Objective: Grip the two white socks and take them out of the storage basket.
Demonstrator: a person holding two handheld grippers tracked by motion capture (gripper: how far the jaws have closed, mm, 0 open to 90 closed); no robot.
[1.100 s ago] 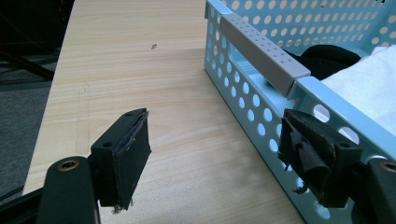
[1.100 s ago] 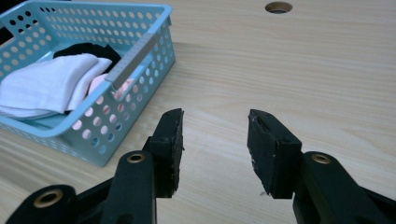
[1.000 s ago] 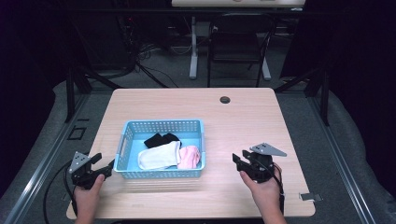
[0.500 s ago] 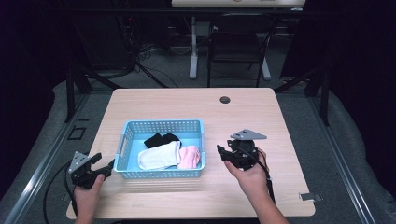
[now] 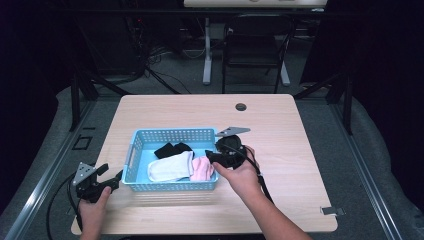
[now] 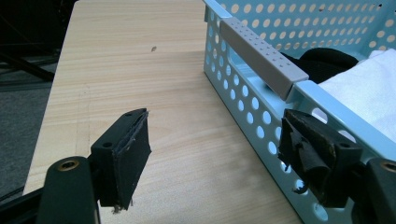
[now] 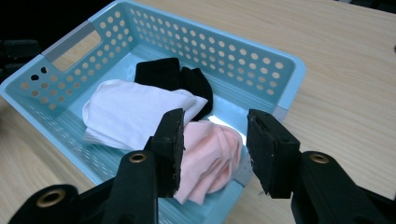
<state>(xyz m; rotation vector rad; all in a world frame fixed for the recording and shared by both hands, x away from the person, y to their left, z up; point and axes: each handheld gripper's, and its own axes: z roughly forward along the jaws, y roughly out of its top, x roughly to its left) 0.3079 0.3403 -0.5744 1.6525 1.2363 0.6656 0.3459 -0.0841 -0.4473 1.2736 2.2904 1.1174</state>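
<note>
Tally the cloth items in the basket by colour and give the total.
White folded cloth item: 1
Black folded cloth item: 1
Pink folded cloth item: 1
Total in the light blue perforated plastic basket: 3

A: In your left gripper view, the basket [image 6: 261, 100] is cut off at the top and right edges, so you see just 1 corner of the white cloth [image 6: 369, 88] and a sliver of the black cloth [image 6: 322, 60].

B: In your right gripper view, 1 jaw of the right gripper [image 7: 215, 154] covers part of the pink cloth [image 7: 210, 156]. The small dark disc [image 5: 241, 107] on the table [image 5: 300, 130] is too small to identify.
</note>
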